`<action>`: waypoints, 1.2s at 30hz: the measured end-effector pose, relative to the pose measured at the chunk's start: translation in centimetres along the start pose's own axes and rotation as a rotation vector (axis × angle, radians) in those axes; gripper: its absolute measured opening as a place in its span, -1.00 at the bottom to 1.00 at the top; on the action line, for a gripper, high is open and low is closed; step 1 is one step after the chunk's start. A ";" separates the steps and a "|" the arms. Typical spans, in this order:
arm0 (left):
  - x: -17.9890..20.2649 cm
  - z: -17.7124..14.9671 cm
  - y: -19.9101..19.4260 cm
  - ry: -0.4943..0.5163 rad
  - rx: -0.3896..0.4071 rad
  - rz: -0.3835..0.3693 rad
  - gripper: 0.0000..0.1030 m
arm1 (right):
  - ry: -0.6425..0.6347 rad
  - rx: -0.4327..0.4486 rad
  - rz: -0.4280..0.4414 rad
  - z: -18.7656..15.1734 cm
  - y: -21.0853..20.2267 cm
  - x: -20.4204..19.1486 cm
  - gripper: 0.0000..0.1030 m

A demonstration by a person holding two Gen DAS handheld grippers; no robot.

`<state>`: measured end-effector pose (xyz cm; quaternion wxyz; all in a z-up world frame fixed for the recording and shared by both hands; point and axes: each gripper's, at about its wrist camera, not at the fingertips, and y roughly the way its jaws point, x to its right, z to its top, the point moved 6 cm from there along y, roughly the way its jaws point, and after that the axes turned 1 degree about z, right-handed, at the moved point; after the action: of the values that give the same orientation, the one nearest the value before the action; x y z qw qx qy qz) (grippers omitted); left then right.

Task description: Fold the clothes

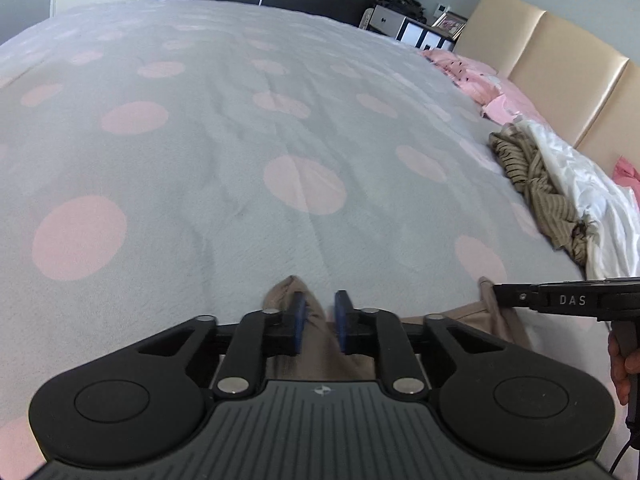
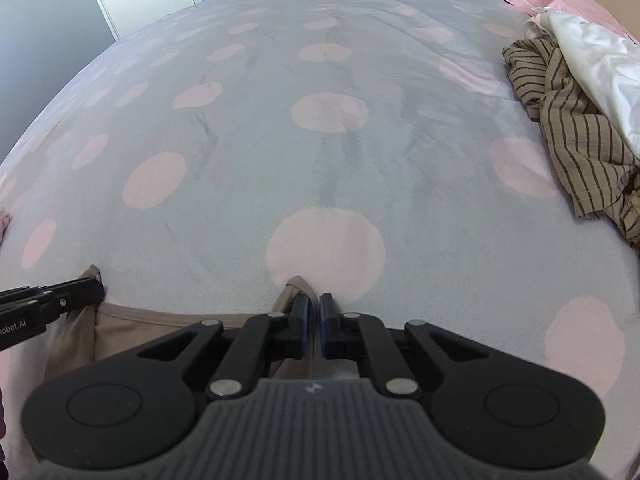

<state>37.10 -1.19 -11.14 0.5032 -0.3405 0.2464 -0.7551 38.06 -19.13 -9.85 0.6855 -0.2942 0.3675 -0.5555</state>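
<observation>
A tan garment (image 1: pixel 304 344) is laid at the near edge of the bed (image 1: pixel 240 140), ready for folding. Its corners sit between parted, non-pressing pads of the left gripper (image 1: pixel 320 312) and right gripper (image 2: pixel 314 312).

Soft daylight, heavy fisheye edge warp

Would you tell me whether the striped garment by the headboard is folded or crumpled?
Crumpled: the striped garment lies bunched in irregular folds, partly under a white cloth.
</observation>
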 end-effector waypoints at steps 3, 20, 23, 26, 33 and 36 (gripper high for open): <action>0.8 0.4 -2.2 0.011 0.048 0.007 -0.12 | -0.035 0.017 0.000 0.0 -1.9 -0.4 -0.07; 3.6 -7.7 -16.4 0.227 -0.026 -0.103 -0.13 | -0.191 -0.015 0.145 -12.6 -16.1 -1.1 -0.02; 4.0 -10.3 -18.7 0.254 -0.051 -0.116 -0.13 | -0.211 -0.016 0.183 -15.4 -18.5 -1.1 -0.02; 4.3 -13.1 -20.7 0.276 -0.077 -0.134 -0.13 | -0.233 -0.021 0.211 -18.2 -20.6 -1.0 -0.02; 4.8 -19.7 -23.7 0.325 -0.169 -0.176 -0.13 | -0.279 -0.082 0.292 -25.7 -23.5 -1.2 -0.02; 5.5 -22.2 -24.7 0.355 -0.212 -0.187 -0.14 | -0.319 -0.120 0.318 -28.5 -24.0 -1.9 -0.02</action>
<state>4.09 3.57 -6.37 0.3411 -0.2748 0.3764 -0.8164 1.10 -22.14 -5.88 0.7952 -0.3566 0.3285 -0.3641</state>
